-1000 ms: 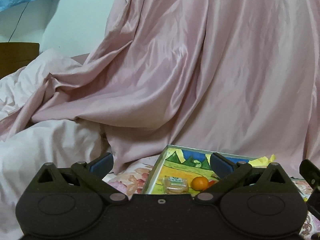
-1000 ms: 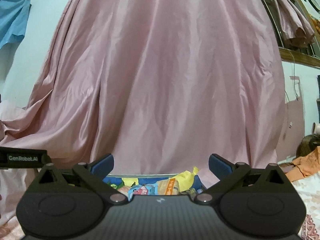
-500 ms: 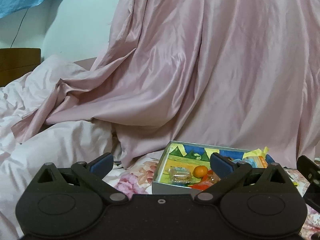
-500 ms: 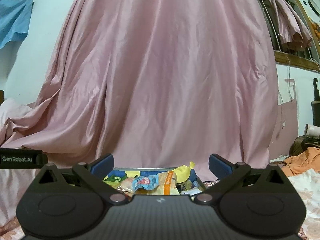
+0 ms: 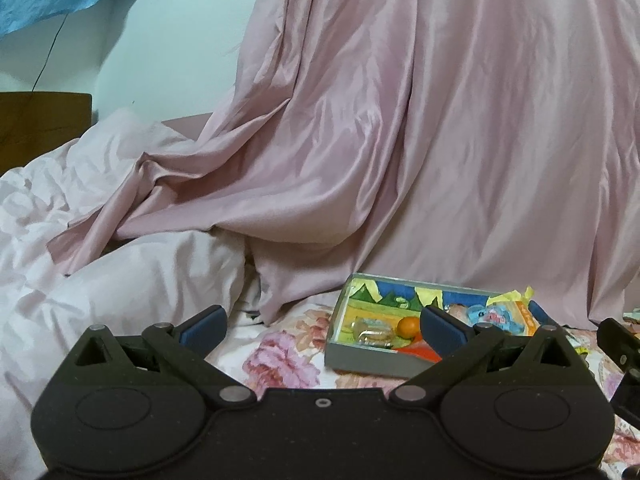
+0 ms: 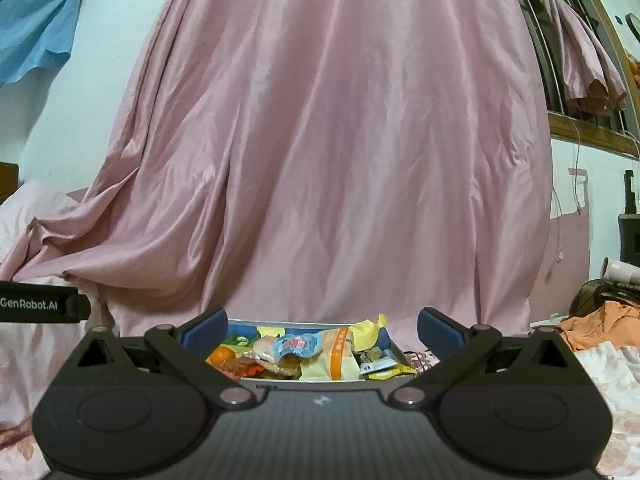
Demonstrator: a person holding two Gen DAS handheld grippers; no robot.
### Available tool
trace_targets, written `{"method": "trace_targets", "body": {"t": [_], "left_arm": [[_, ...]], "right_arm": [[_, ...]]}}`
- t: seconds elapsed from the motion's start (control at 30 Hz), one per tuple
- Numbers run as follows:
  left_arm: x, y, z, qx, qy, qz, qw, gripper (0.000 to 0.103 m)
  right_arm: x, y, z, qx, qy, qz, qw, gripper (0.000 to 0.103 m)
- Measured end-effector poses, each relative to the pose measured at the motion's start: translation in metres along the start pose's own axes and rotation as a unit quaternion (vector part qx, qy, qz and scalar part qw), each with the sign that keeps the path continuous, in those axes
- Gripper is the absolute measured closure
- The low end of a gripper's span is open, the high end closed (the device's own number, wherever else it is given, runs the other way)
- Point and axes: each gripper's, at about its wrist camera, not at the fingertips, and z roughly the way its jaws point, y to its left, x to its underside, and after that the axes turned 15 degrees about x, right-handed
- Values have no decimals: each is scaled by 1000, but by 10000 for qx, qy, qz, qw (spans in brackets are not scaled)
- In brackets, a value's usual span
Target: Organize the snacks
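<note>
A shallow grey box [image 5: 372, 361] with a colourful printed inside sits on a floral bedsheet and holds snacks. In the left wrist view it shows a small orange [image 5: 408, 326], a clear wrapped snack [image 5: 373, 330] and a red packet [image 5: 416, 350]. My left gripper [image 5: 322, 326] is open and empty, short of the box and to its left. In the right wrist view the box [image 6: 312, 324] lies just ahead, with a blue-and-white packet [image 6: 298, 346], an orange-striped packet [image 6: 336, 354] and a yellow wrapper [image 6: 366, 330]. My right gripper [image 6: 320, 326] is open, empty, facing the box.
A large pink satin curtain [image 5: 420, 140] hangs behind the box and spills onto the bed. A crumpled pale pink duvet [image 5: 100, 272] lies at the left. Orange cloth [image 6: 600, 324] and clutter sit at the far right. The other gripper's black body [image 6: 40, 304] shows at the left edge.
Both grippers have pulled back from the box, so it looks smaller and more of its contents and the floral sheet show. Both stay open and empty.
</note>
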Motion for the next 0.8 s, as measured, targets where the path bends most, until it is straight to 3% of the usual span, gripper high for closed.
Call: {"method": "trace_targets", "body": {"t": [0.4, 0.8], "left_arm": [[21, 18, -25, 79, 258, -182, 9995, 1], [34, 24, -58, 353, 216, -155, 9990, 1]], "right_arm": [[8, 2, -28, 20, 77, -164, 9998, 0], [17, -1, -68, 309, -20, -283, 9991, 0]]}}
